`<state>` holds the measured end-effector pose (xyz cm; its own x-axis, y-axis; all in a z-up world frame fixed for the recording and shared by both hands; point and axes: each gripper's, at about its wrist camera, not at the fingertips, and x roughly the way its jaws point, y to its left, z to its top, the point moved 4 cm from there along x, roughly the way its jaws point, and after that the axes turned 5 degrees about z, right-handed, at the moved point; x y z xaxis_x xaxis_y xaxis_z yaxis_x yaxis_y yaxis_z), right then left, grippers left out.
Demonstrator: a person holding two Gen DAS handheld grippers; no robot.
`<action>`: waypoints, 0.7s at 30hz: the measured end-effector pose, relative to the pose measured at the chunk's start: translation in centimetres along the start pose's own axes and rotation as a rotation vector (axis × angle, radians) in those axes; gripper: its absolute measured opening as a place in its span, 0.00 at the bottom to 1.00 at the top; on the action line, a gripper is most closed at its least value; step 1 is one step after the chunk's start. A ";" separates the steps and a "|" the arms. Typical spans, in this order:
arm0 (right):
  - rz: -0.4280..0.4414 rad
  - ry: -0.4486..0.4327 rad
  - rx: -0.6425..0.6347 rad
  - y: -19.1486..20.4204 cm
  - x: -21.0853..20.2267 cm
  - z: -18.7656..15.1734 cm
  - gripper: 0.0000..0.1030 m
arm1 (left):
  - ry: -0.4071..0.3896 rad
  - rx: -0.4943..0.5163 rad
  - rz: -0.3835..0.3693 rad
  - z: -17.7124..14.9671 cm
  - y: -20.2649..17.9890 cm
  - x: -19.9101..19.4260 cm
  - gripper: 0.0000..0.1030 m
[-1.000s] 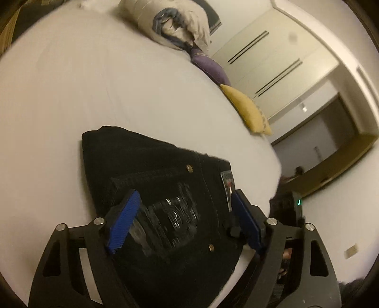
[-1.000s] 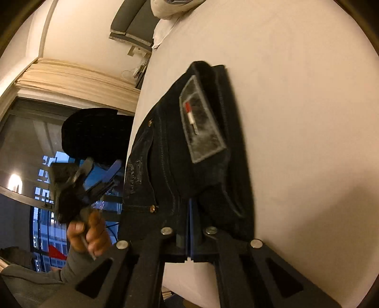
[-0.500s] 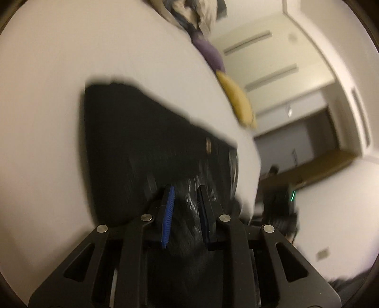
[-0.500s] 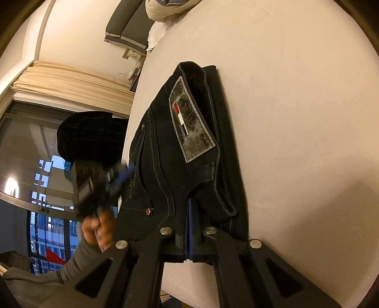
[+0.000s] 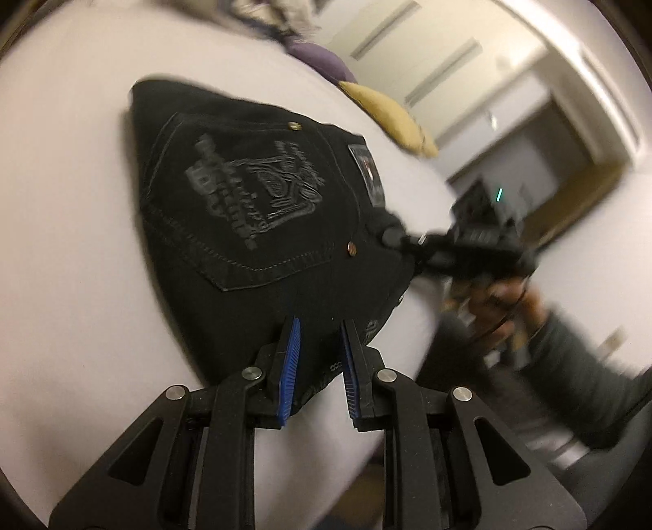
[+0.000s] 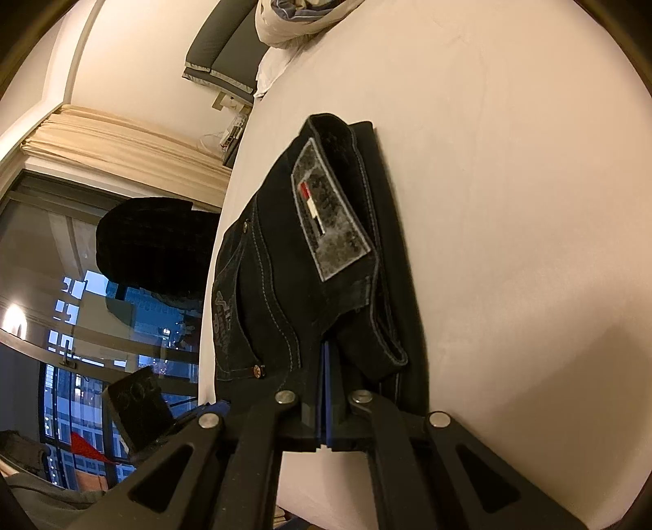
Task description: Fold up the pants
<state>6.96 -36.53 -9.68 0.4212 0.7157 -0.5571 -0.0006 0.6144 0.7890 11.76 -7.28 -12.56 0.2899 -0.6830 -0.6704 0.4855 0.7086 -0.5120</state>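
Observation:
Black folded pants (image 5: 244,195) lie on the white bed (image 5: 73,244), back pocket with grey print facing up. My left gripper (image 5: 320,326) is at their near edge, its blue pads (image 5: 290,358) pinched on the dark fabric. In the right wrist view the pants (image 6: 285,285) show a grey waistband label (image 6: 330,220). My right gripper (image 6: 326,346) is shut, its tips buried in the waistband fabric. The left wrist view shows a hand (image 5: 501,293) holding that gripper at the pants' right corner.
A purple pillow (image 5: 322,61) and a yellow pillow (image 5: 391,118) lie at the bed's far side, wardrobe doors behind them. Crumpled bedding (image 6: 301,20) sits at the bed's head. A dark chair (image 6: 155,248) stands before the window (image 6: 61,326), past the bed's edge.
My left gripper's jaws went from wide open over the pocket to pinched on the pants' near edge. It drew back and the right hand came into its view. The right gripper stayed shut.

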 end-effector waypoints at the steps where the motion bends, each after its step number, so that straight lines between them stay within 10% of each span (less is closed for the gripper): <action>1: -0.002 -0.003 -0.012 0.5 -0.3 -0.1 0.03 | -0.003 0.040 0.026 -0.1 -0.5 0.2 0.18; 6: 0.030 -0.097 -0.121 4.4 -3.2 1.1 0.51 | -0.003 -0.003 0.003 -0.2 -0.3 2.9 0.18; 12: -0.051 -0.144 -0.065 3.4 -3.7 4.2 0.62 | 0.016 0.026 0.085 1.5 -2.1 1.9 0.19; 13: -0.048 -0.138 -0.060 3.1 -3.5 4.4 0.62 | -0.020 0.012 0.118 2.3 -1.8 0.8 0.27; 15: -0.043 -0.102 -0.042 2.1 -2.4 5.3 0.68 | -0.084 -0.036 0.150 3.6 -0.7 -1.1 0.87; 16: -0.050 -0.086 -0.028 1.8 -1.9 5.5 0.69 | -0.149 -0.075 0.155 4.2 0.3 -2.3 0.99; 21: -0.059 -0.012 0.023 -0.7 1.0 6.6 0.70 | -0.088 -0.185 0.148 5.6 4.0 -0.1 1.00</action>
<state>13.37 -38.39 -9.07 0.4303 0.6747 -0.5997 0.0448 0.6476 0.7607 18.29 -5.37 -11.48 0.4212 -0.5764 -0.7002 0.2755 0.8169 -0.5067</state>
